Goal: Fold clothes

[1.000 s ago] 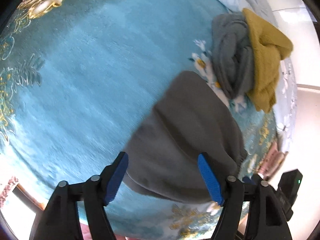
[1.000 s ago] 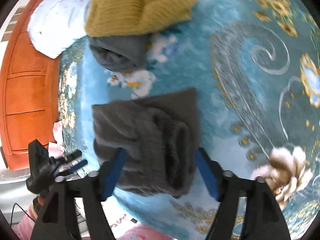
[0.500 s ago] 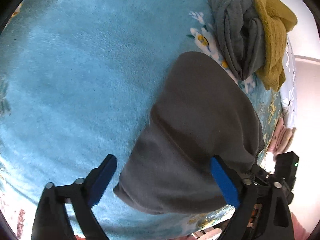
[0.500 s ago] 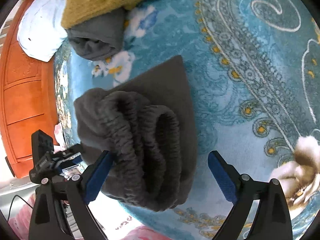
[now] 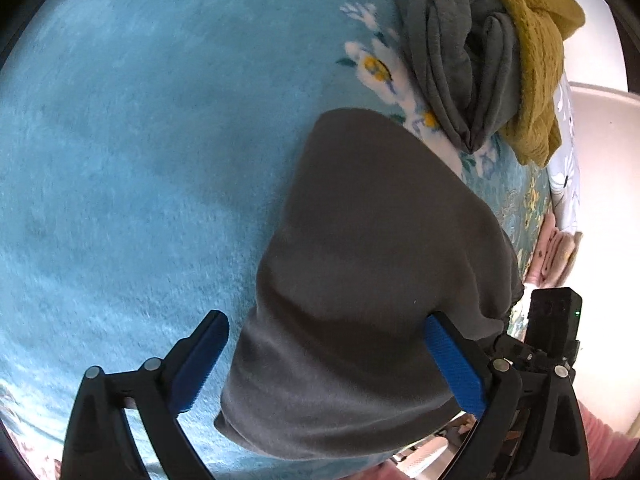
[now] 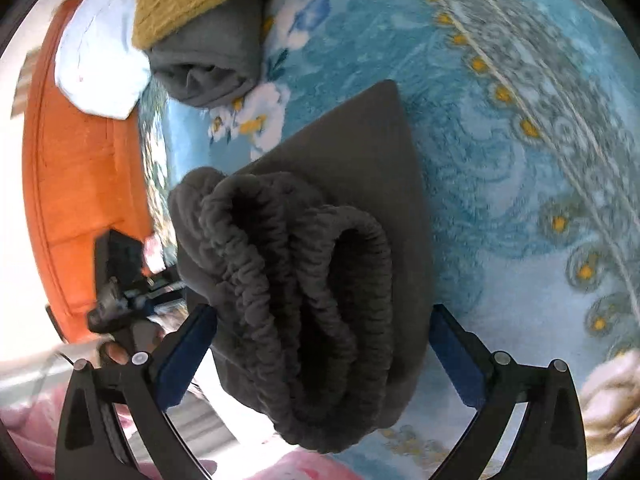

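A folded dark grey garment point(image 5: 372, 240) lies on the blue patterned blanket point(image 5: 140, 140) near the bed's edge. My left gripper point(image 5: 325, 318) is open wide, its blue pads straddling the garment's smooth folded end without pressing it. In the right wrist view the same garment point(image 6: 312, 280) shows its gathered elastic waistband layers. My right gripper point(image 6: 322, 309) is open wide around that end, with the pads just off the cloth on both sides. Each view shows the other gripper's black body at the garment's far side.
A crumpled grey garment point(image 5: 456, 52) and a mustard knit point(image 5: 536, 60) are piled just beyond the folded one. A white pillow point(image 6: 96, 64) and orange wooden furniture point(image 6: 76, 160) lie past the bed's edge. Pink cloth point(image 5: 556, 248) hangs beside the bed.
Both grippers have sunk closer to the dark grey garment, and their jaws have spread wider. The garment fills more of each view and lies where it was.
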Motion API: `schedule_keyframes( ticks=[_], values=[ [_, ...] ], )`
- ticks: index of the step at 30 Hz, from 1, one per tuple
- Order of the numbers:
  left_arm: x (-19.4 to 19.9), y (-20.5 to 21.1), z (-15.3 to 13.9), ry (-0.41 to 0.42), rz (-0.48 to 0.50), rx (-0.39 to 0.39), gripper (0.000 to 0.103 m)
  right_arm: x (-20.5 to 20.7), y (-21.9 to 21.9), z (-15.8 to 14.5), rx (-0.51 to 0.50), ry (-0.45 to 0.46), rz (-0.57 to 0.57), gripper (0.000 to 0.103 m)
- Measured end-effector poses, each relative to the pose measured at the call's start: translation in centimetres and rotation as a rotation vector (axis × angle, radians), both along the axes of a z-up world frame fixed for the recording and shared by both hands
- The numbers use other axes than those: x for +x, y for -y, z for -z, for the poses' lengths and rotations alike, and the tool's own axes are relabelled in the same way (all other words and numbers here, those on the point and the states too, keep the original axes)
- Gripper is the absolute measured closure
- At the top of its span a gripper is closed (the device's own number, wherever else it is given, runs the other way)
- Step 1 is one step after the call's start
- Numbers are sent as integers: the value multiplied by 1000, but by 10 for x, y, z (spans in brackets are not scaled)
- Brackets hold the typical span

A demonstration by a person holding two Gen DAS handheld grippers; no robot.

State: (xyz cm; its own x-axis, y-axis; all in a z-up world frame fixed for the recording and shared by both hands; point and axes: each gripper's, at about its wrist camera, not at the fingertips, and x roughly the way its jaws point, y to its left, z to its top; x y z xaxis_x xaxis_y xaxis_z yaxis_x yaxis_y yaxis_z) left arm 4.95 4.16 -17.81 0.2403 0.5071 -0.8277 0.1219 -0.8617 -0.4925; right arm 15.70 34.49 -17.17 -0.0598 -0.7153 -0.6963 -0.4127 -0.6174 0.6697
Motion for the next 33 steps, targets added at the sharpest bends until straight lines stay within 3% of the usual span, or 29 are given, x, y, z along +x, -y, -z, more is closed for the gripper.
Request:
schedule_keyframes(
  ticks=[8, 10, 19, 24, 30, 33],
  values=[
    [-14, -12, -2, -14, 15, -28, 6, -6, -1, 8, -18, 8, -21, 0],
    [-15, -15, -3, -13, 12, -30, 11, -6, -2, 8, -26, 12, -20, 1],
    [-17, -35, -22, -64, 57, -63, 49, -13, -1, -8, -28, 25, -30, 27],
    [-14, -45, -40, -99, 74, -66, 62, -13, -2, -31, -27, -14, -28, 37],
    [10, -56, -83, -181, 57, -22, 63, -5, -15, -83, -13, -104, -29, 37],
    [7, -37, -114, -230, 53, -7, 63, 3, -24, -114, 2, -154, -42, 37]
  ],
)
